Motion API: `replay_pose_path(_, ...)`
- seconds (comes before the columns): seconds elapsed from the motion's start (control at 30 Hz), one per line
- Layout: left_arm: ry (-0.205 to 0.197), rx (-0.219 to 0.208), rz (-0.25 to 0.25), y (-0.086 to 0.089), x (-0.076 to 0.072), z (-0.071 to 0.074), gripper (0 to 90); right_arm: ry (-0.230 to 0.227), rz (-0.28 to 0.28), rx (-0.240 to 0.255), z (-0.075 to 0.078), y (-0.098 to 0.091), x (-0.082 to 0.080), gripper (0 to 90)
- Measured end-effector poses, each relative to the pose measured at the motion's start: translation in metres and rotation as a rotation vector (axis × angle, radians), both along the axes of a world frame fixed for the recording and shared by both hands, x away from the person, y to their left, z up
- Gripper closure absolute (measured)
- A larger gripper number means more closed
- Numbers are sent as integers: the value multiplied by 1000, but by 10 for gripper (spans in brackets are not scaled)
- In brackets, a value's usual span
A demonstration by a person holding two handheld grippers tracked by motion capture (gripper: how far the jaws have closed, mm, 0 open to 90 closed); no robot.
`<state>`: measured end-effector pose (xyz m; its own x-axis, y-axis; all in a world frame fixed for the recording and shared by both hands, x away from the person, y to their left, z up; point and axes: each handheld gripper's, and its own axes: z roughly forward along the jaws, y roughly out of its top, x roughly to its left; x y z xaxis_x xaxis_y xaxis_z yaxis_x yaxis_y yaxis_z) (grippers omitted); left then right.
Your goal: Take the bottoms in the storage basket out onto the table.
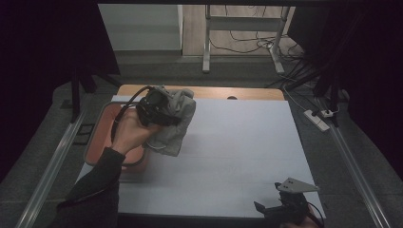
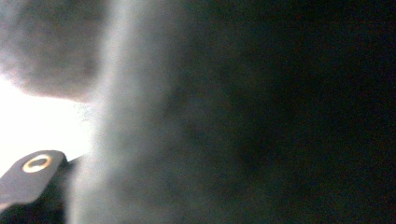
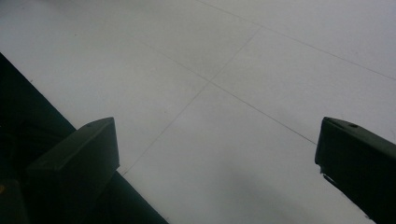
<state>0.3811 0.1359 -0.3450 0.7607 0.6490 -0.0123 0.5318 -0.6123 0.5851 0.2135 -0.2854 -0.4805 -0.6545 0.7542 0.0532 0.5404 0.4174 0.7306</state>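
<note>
Right gripper (image 1: 285, 209) sits closest to the camera in the high view, parked at the near right corner of the white table (image 1: 247, 142), grey plate on top. From its own view the two black jaws stand wide apart with nothing but bare tabletop between them, so it's empty and idle.

Further in and over on the left side, the left hand (image 1: 130, 135) has the left gripper (image 1: 154, 111) lifted off the surface, with a grey cloth (image 1: 178, 123) bunched up around its front end. Cloth is crumpled, with most of it draped to the right of and below the gripper head and a tail hanging down toward the table. I honestly can't read the jaws here: in the left gripper view blurry grey fabric (image 2: 140, 116) is pressed right up to the lens, with only one jaw tip poking in at the bottom left. Going by how the cloth hangs off it, I'd guess it's pinched, but that's a guess.

Just under and left of that hand there's a reddish tray (image 1: 95, 142) sitting at the table's left edge, partly covered by the arm.

What matters for the next move, I reckon: the cloth is up in the air at the far left, its hanging length running down and to the right, and the left gripper is the one on it. The right one is well apart, clear across the table, so it'd have a long reach to help.
</note>
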Motion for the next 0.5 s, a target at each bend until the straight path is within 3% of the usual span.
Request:
replay_pose_path(0.1,0,21,-20,-11,1,-4,563,0,0,3,0,0,0,0)
replay_pose_path(0.5,-9,10,-64,-35,3,-12,561,0,1,5,0,0,0,0)
